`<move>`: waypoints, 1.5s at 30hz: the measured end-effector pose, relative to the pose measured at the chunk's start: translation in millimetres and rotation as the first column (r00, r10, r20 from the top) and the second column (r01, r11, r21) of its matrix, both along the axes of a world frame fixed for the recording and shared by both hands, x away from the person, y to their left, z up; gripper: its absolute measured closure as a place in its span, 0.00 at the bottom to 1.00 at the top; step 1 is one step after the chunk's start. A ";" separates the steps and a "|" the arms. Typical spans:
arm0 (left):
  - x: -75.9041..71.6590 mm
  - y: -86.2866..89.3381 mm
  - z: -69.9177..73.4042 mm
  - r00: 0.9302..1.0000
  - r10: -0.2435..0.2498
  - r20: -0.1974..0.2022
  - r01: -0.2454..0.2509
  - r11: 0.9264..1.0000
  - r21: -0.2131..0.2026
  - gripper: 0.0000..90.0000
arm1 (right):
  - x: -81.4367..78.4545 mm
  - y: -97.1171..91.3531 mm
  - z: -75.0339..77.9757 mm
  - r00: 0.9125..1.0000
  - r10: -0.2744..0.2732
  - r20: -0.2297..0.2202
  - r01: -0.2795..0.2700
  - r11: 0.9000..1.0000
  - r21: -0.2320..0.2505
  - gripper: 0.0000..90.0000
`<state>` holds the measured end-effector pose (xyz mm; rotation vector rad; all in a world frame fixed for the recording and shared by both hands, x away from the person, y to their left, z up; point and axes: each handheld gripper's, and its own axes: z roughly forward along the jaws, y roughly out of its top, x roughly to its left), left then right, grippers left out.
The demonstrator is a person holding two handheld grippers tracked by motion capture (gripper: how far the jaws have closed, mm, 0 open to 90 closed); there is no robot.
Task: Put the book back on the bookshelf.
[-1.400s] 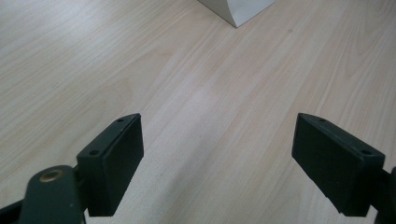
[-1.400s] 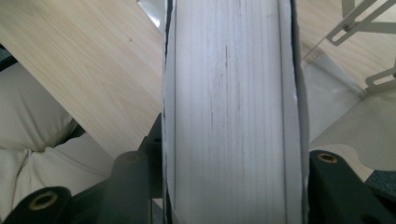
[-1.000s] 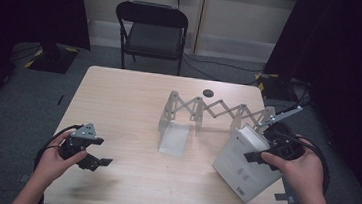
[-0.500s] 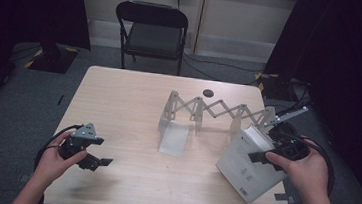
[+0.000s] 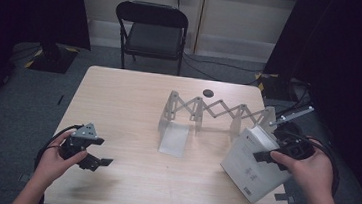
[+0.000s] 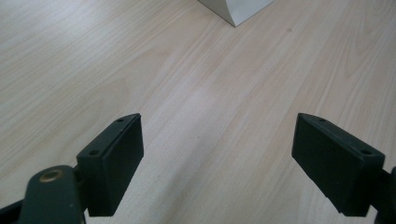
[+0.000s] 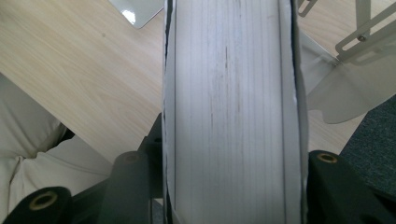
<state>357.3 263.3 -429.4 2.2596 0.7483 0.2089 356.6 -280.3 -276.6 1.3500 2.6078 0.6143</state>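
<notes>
The white book (image 5: pixel 256 164) sits at the near right corner of the table (image 5: pixel 133 102), tilted up with its near lower corner on the wood and its far upper end lifted toward the right gripper (image 5: pixel 277 152). That gripper comes at it from the right, in the person's right hand (image 5: pixel 308 169), and its jaws are part closed on the book's thickness: in the right gripper view the page edge (image 7: pixel 229 112) runs straight up between the two black jaws, one cover against each. Just beyond the book, toward the far side, stands a metal folding rack (image 5: pixel 218 110) stretched left to right across the middle of the table, its right end close to the book's raised end. The left gripper (image 5: pixel 95 160) is well apart from all this, at the near left of the table in the left hand (image 5: pixel 55 162), its jaws wide apart with nothing between them but bare wood. A dark chair (image 5: pixel 151 29) stands past the far edge.
</notes>
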 end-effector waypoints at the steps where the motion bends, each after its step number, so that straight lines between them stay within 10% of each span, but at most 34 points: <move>1: 0.1 0.0 -0.5 1.000 0.001 -0.002 -0.001 1.000 -0.005 0.18 | 0.4 -1.0 0.2 1.000 -0.002 0.003 0.002 1.000 0.002 0.58; 45: 0.6 0.3 -0.7 1.000 0.004 0.003 -0.004 1.000 -0.007 0.18 | 19.8 -18.0 -8.1 0.988 -0.153 -0.014 0.153 0.988 -0.030 0.59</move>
